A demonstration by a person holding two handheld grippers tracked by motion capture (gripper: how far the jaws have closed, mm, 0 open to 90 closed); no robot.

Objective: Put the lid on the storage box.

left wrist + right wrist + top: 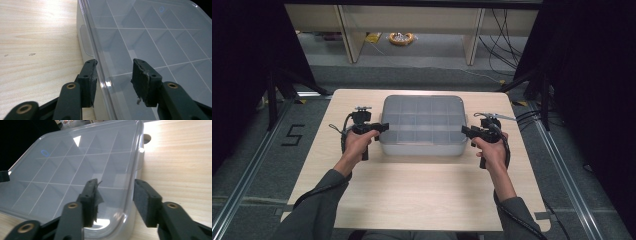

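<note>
A translucent grey plastic organiser box (422, 125) with a clear lid and a grid of empty compartments sits in the middle of the wooden table (412, 195). My left gripper (382, 126) is at the box's left edge. In the left gripper view it (114, 75) stands open, its jaws straddling the lid's rim (100, 72). My right gripper (466, 131) is at the box's right edge. In the right gripper view it (115, 195) is open too, astride the lid's near corner rim (130, 195). The box (72, 170) looks empty inside.
A small latch tab (85, 42) sticks out of the box's side. Bare light wood spreads in front of the box toward the person. Beyond the table are shelf legs (354, 35), cables (507, 45) and a yellow coil (401, 38) on the floor.
</note>
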